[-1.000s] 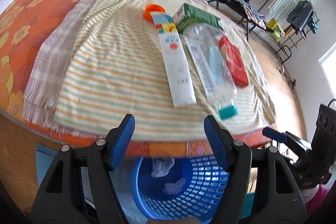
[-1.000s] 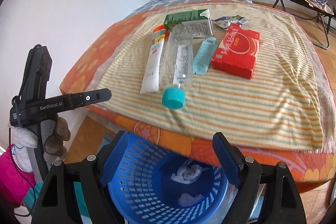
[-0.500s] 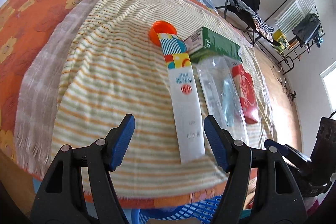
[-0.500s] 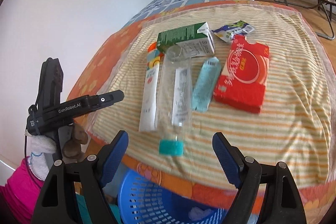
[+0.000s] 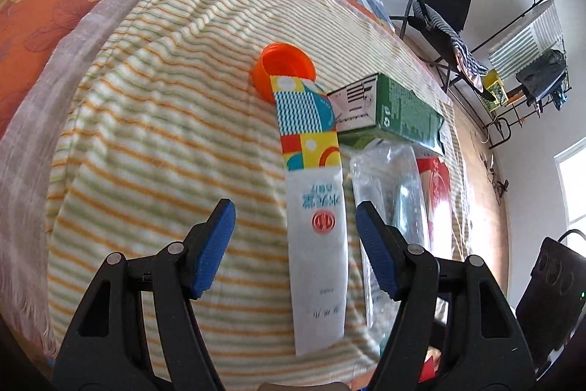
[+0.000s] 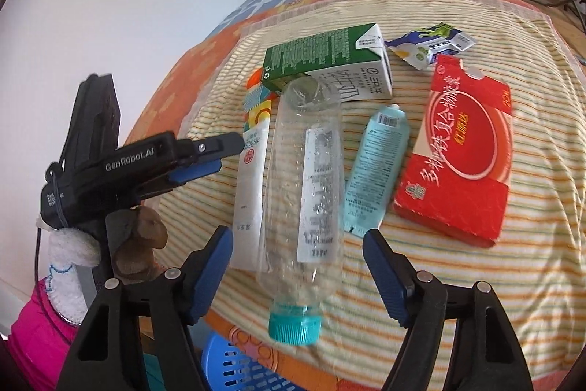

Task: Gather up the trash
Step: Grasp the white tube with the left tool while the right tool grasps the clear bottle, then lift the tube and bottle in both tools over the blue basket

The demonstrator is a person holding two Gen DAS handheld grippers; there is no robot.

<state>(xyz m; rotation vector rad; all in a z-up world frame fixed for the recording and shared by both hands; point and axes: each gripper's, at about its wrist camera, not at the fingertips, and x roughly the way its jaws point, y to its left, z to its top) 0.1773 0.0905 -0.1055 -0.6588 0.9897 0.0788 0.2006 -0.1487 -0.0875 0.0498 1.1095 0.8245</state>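
A bed with an orange flowered sheet carries a striped towel, and the trash lies on the towel toward its near edge. Compared with a second ago, both grippers have come forward over the bed, so the blue basket that filled the lower views now shows only as a sliver below the near edge. The right gripper has just been closing a little, yet its jaws are still apart and touch nothing; the clear bottle with a teal cap lies between and just beyond them. The left gripper is released too, and the white tube with an orange cap lies just ahead between its fingertips. Beside the bottle lie a green carton, a pale blue tube, a red box with Chinese writing and a small wrapper. "GenRobot.AI" reads on the left gripper's side.
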